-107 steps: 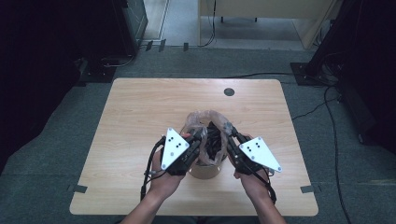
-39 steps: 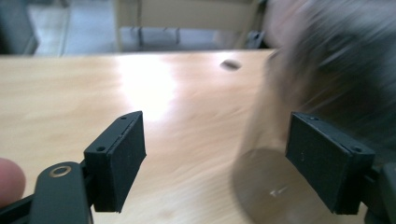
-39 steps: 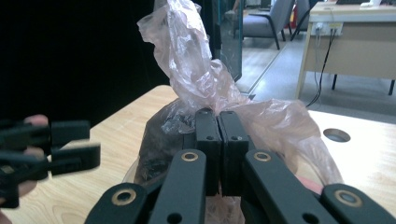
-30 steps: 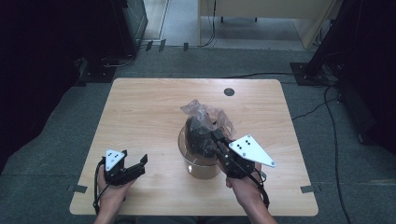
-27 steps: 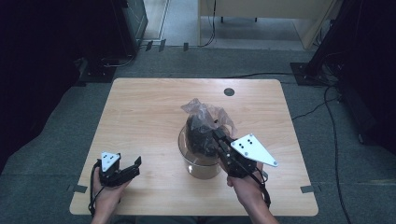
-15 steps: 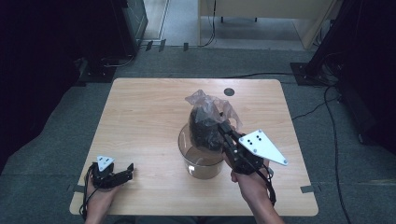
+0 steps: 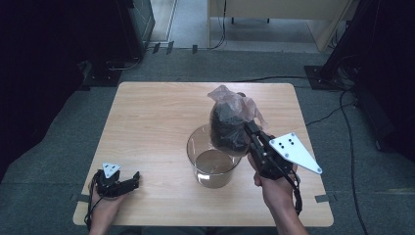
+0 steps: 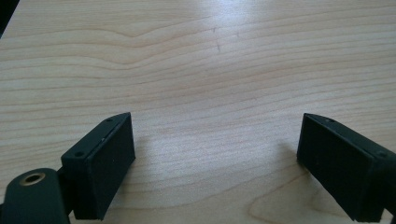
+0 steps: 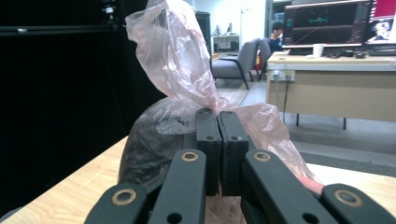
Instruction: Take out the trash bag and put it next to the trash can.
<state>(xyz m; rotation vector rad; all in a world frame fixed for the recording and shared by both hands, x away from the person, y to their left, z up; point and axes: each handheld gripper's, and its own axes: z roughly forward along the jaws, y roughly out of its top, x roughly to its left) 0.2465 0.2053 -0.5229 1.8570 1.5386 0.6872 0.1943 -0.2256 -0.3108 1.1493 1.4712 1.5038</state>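
A thin pink plastic bag [image 7: 227, 125] full of dark stuff hangs just above the far rim of a clear glass bowl [image 7: 192, 147] in the middle of the wooden table [image 7: 156, 117]. My right gripper [image 7: 248, 128] is shut on the bag's twisted neck from the right. In the right gripper view its jaws [image 9: 219, 116] pinch the film, and the bag [image 9: 159, 130] bulges to their left. My left gripper [image 7: 133, 178] lies low at the table's front left corner. Its jaws have just been opening, and the left gripper [image 8: 215, 144] now stands wide open over bare wood with nothing between its fingers.
Dark cabinets and cables ring the table on a grey carpet. A wooden desk [image 7: 274, 14] stands beyond the far edge. In the right gripper view, a desk with monitors [image 9: 327, 56] and office chairs stand far behind the bag.
The left hand drew back to the front left corner and sank onto the table. The right gripper lifted the bag up out of the bowl.
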